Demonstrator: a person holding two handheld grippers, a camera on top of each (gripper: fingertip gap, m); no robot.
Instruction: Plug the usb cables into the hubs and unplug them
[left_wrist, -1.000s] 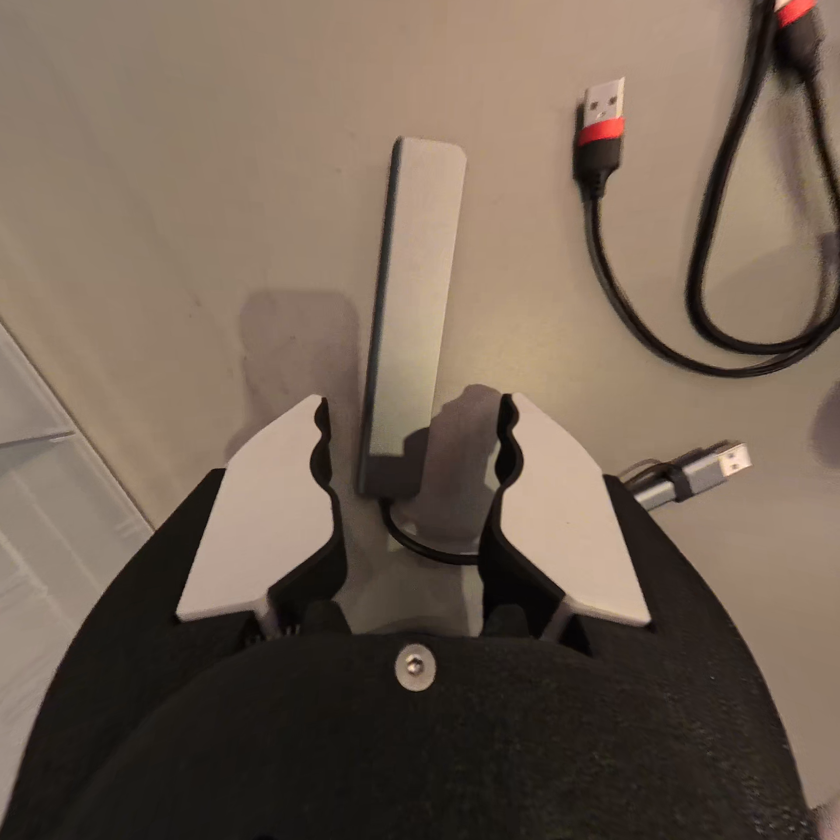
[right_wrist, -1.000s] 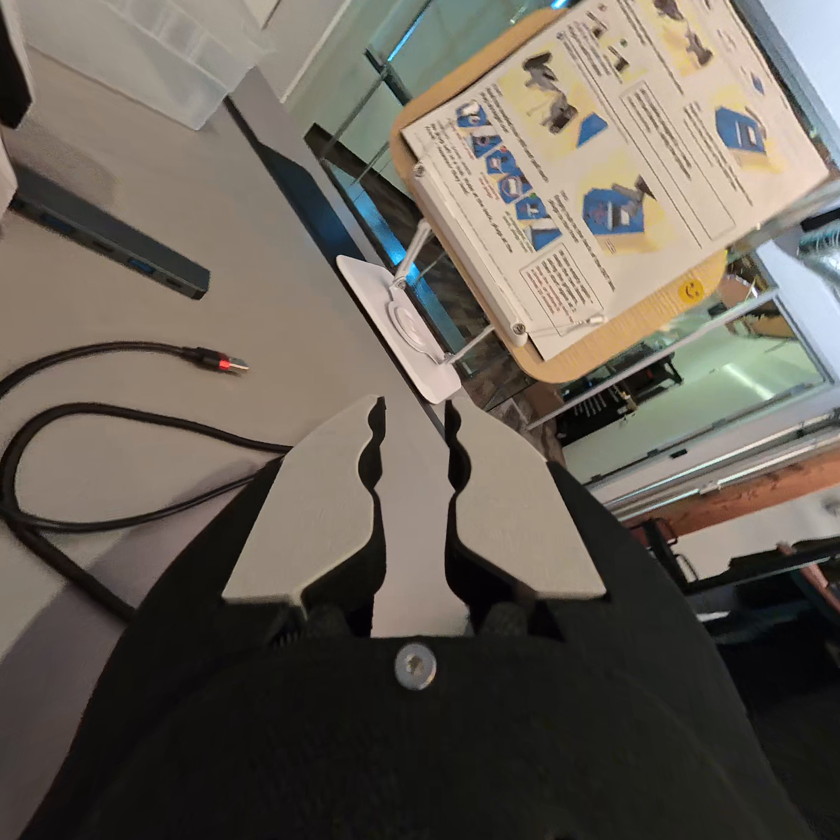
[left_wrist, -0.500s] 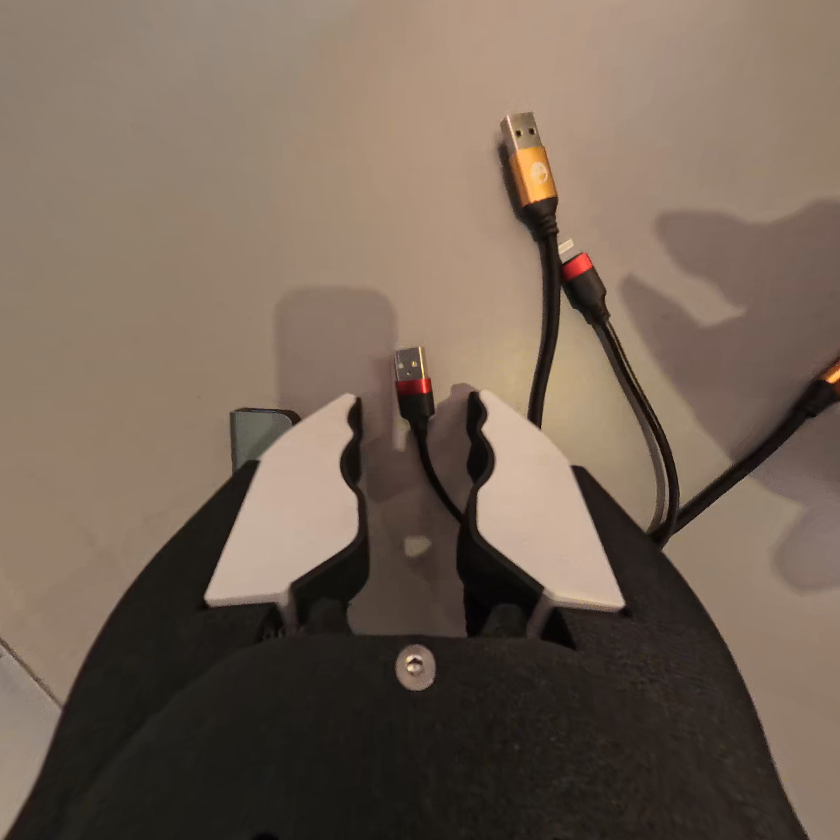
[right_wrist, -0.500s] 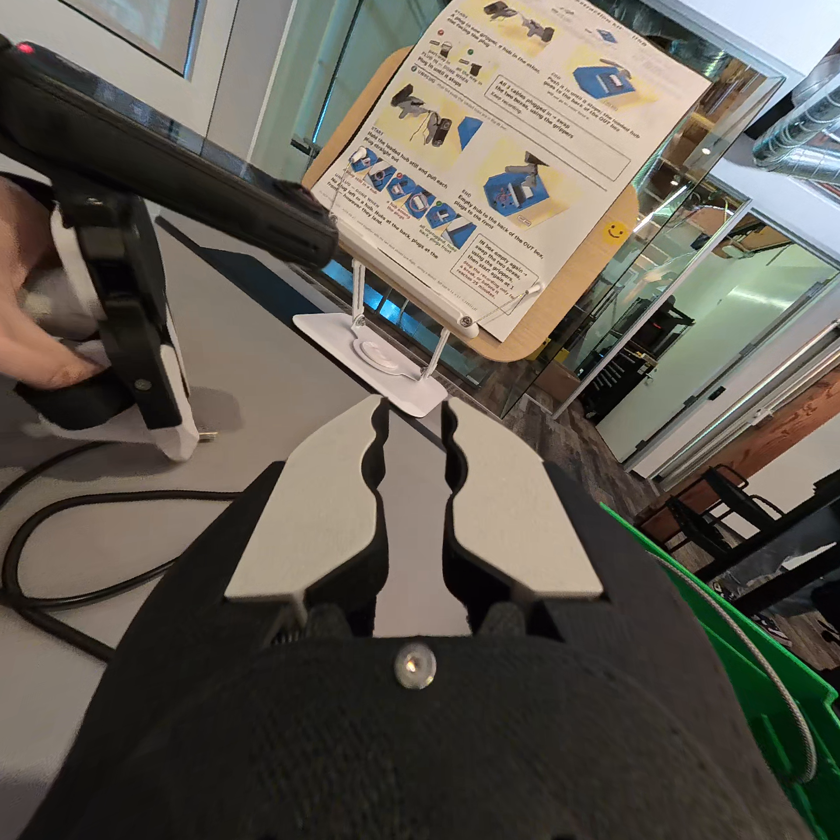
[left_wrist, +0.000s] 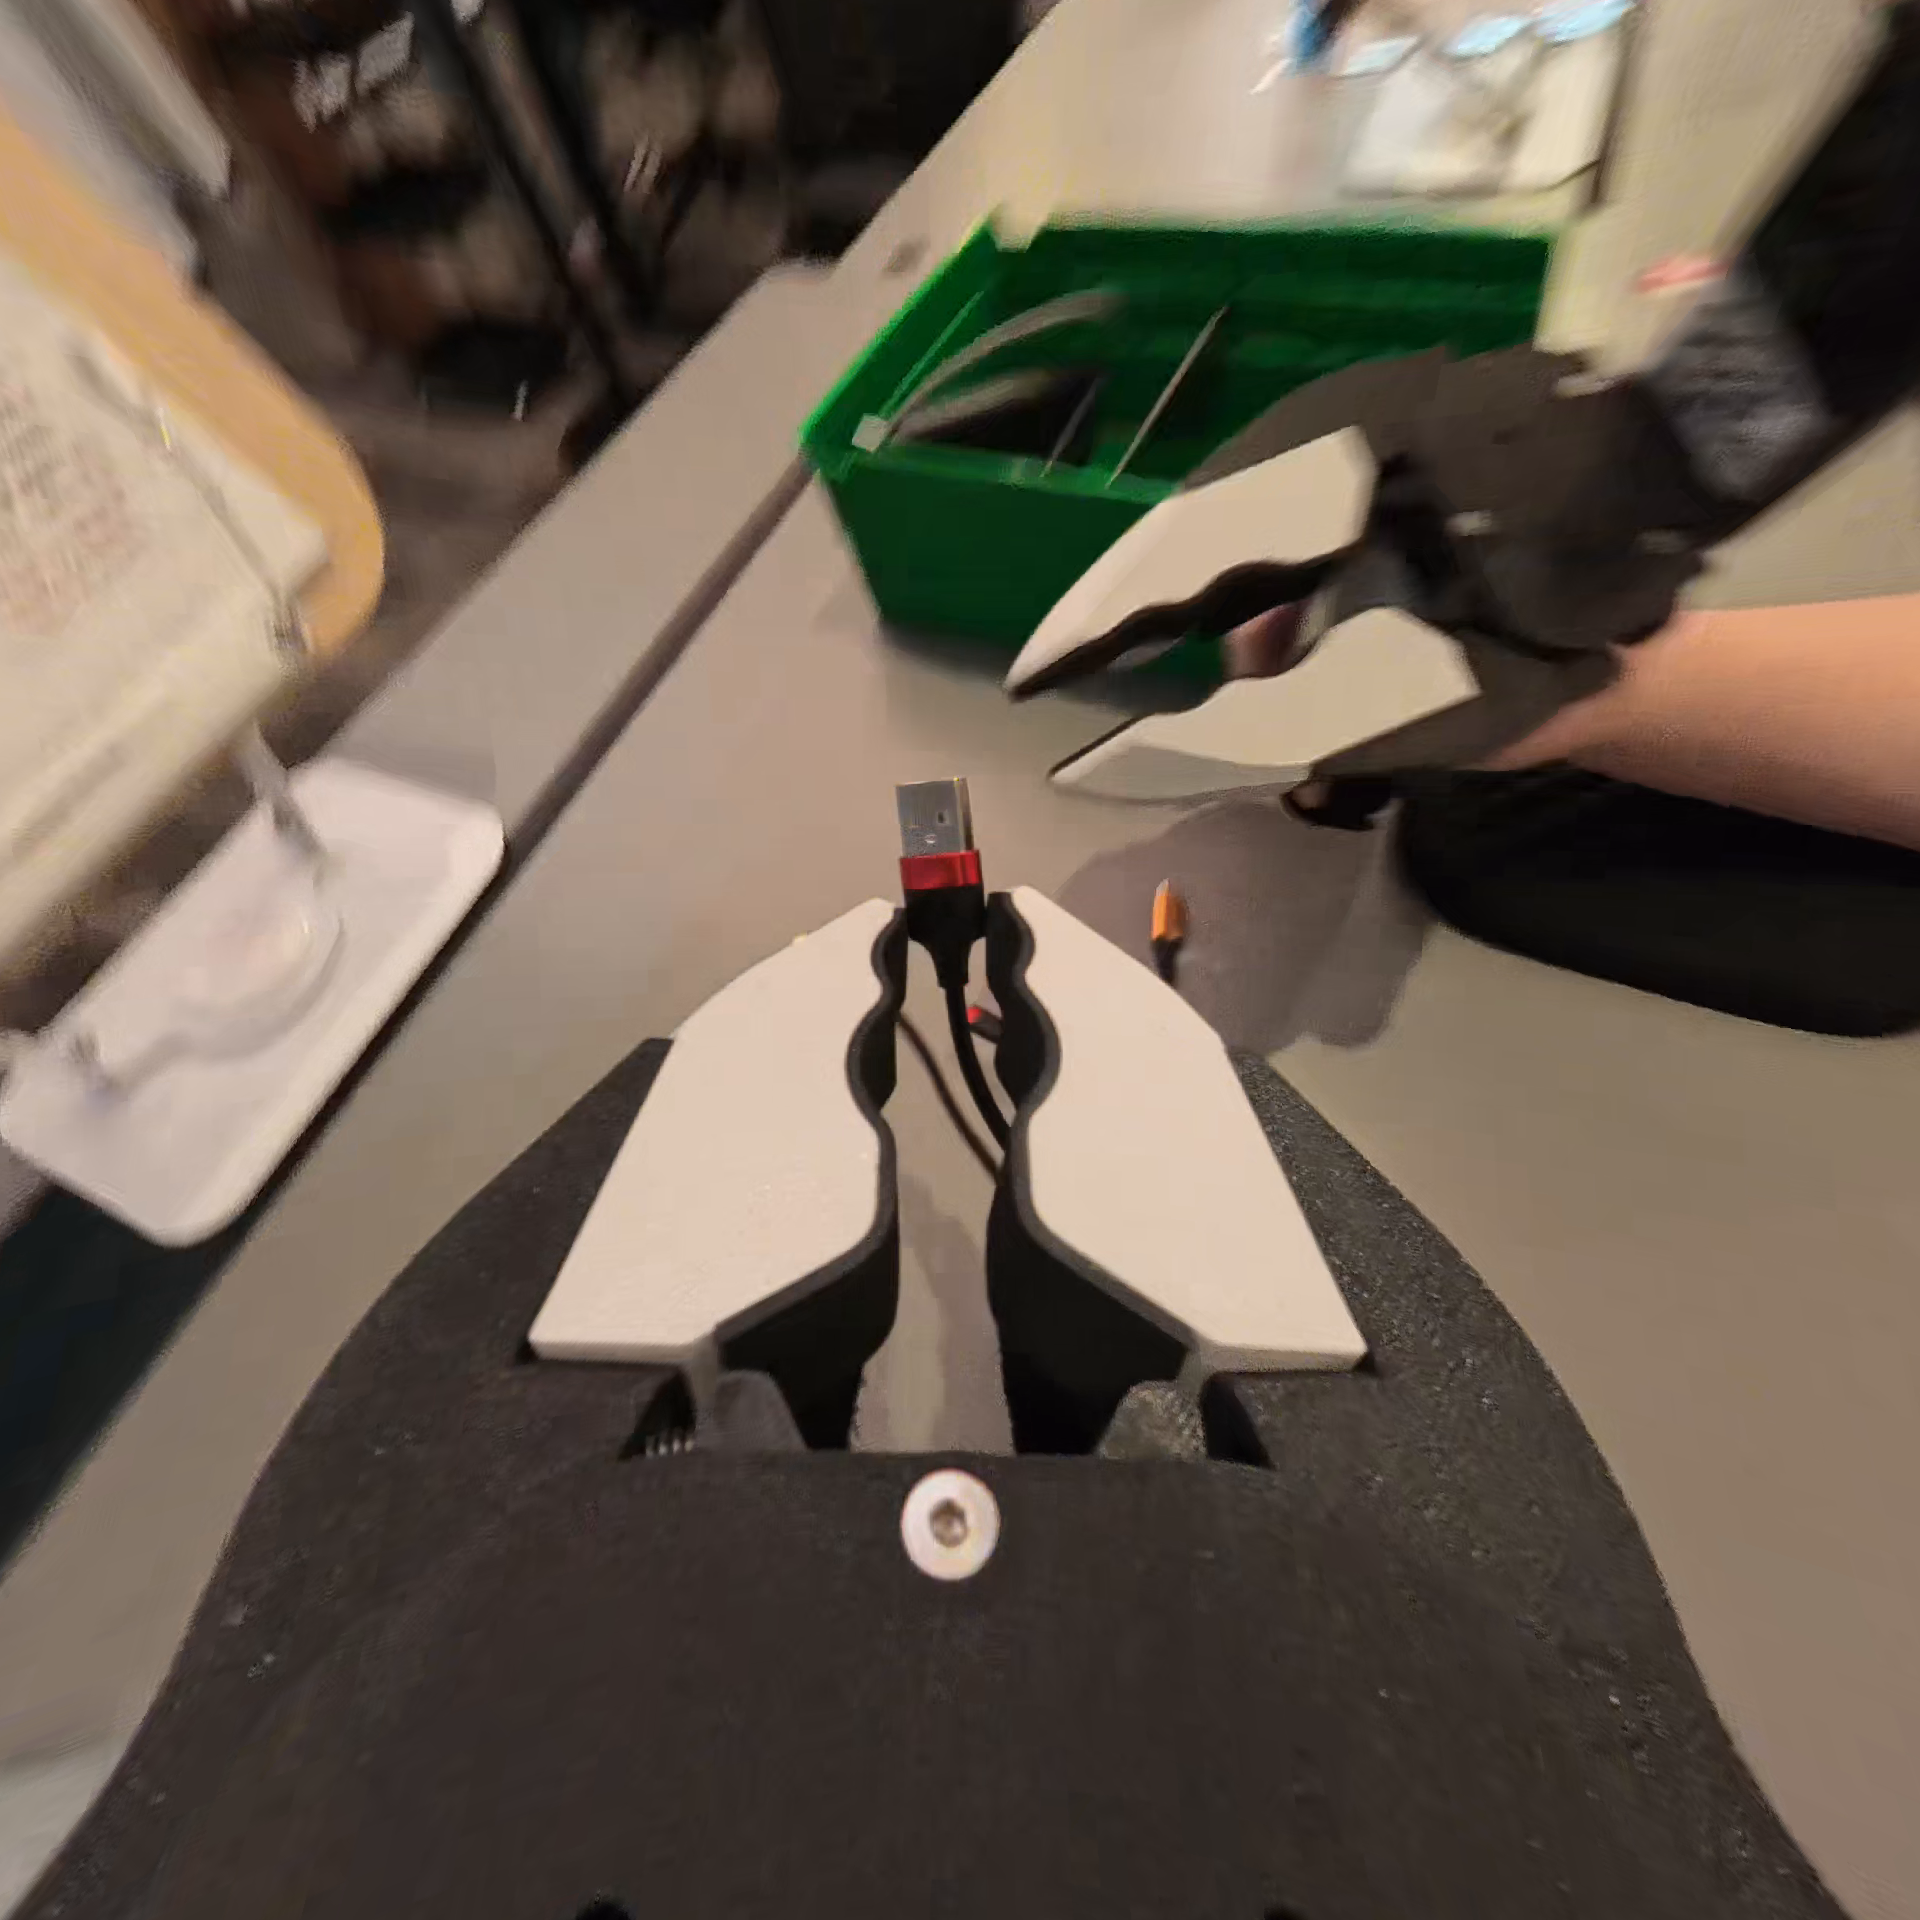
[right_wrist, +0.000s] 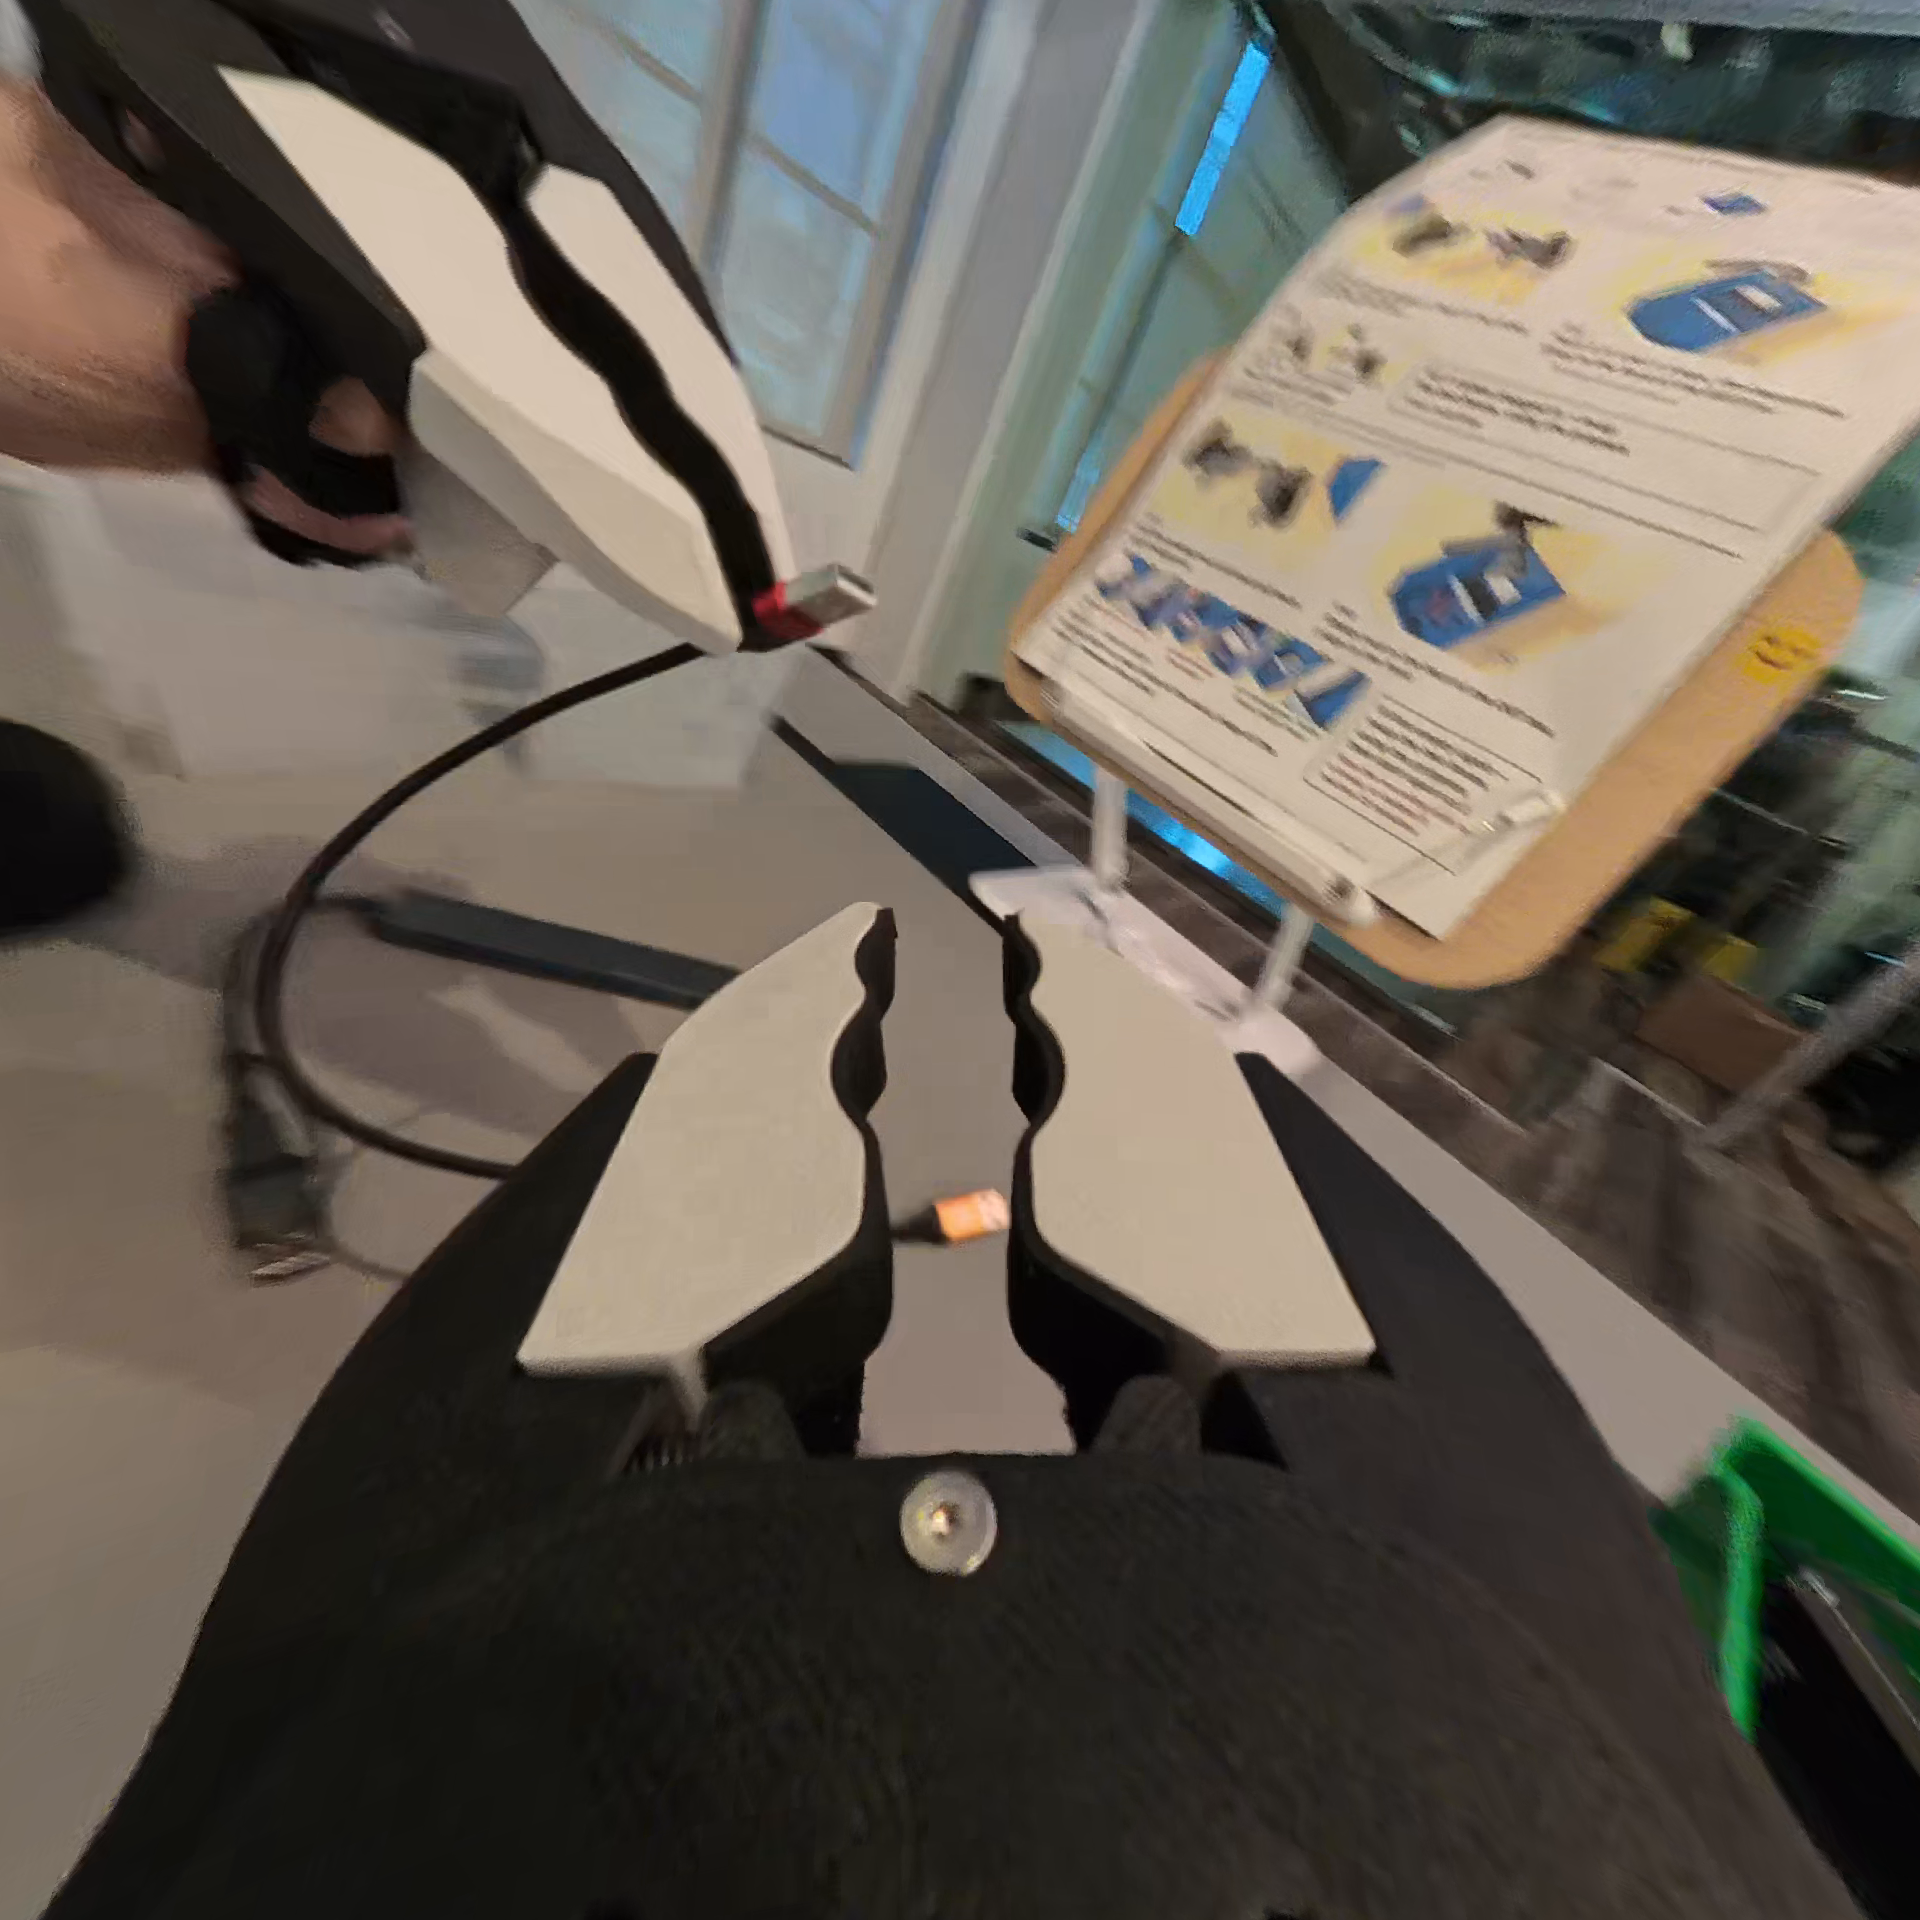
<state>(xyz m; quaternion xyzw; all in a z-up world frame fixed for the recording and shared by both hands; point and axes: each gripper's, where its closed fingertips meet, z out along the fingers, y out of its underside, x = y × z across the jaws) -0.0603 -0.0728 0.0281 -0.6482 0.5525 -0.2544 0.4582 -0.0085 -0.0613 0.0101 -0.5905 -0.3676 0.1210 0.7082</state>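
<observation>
My left gripper (left_wrist: 943, 914) is shut on a red-banded black USB cable (left_wrist: 938, 847), lifted off the grey table with its metal plug pointing forward. It also shows in the right wrist view (right_wrist: 750, 623), upper left, with the plug (right_wrist: 821, 597) sticking out and the cable hanging down. My right gripper (right_wrist: 948, 935) is open and empty above the table; it shows in the left wrist view (left_wrist: 1039, 727) at the right. A dark grey hub (right_wrist: 551, 940) lies flat on the table behind it. An orange connector (right_wrist: 966, 1214) lies on the table between the right fingers.
A green bin (left_wrist: 1039, 499) stands at the far table edge. An instruction sheet on a white stand (right_wrist: 1455, 582) stands at the back edge. More cable ends (right_wrist: 275, 1195) lie at the left. A person's hand (left_wrist: 1714, 707) holds the right gripper. My hands' fingertips stand some 6 cm from each other. Both grippers' tips are roughly 20 cm from the orange connector (right_wrist: 966, 1214). The dark grey hub (right_wrist: 551, 940) lies around 20 cm away from my left fingertips.
My left gripper closed on the red-banded USB plug and lifted it off the table, tilting up to face forward. My right gripper swung round toward the left one and stayed open.
</observation>
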